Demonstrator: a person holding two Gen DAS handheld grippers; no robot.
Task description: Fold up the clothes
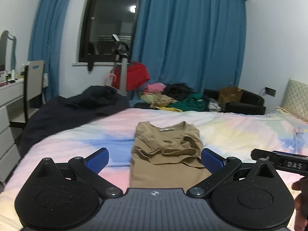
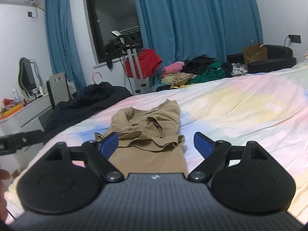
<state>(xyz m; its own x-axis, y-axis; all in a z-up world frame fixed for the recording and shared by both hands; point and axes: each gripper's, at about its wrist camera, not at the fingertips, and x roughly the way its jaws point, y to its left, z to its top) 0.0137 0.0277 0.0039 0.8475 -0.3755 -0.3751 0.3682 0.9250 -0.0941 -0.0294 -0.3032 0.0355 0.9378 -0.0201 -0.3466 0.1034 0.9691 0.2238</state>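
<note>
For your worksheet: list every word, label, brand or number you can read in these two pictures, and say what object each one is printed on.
"DAS" – raised letters on the right tool, seen side-on at the edge of the left wrist view.
Neck label inside the tan shirt: too small to read.
Print on the brown paper bag: too blurred to read.
Small emblem on the left tool: a symbol, no letters.

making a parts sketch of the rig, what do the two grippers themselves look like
The left gripper and right gripper match: textured blue finger pads on black linkage arms with silver pivot bolts, two round black housings, and a ribbed dark grey centre plate bearing a small compass-like emblem. In the left wrist view, the right gripper's side shows raised letters "DAS". No cables visible.
</note>
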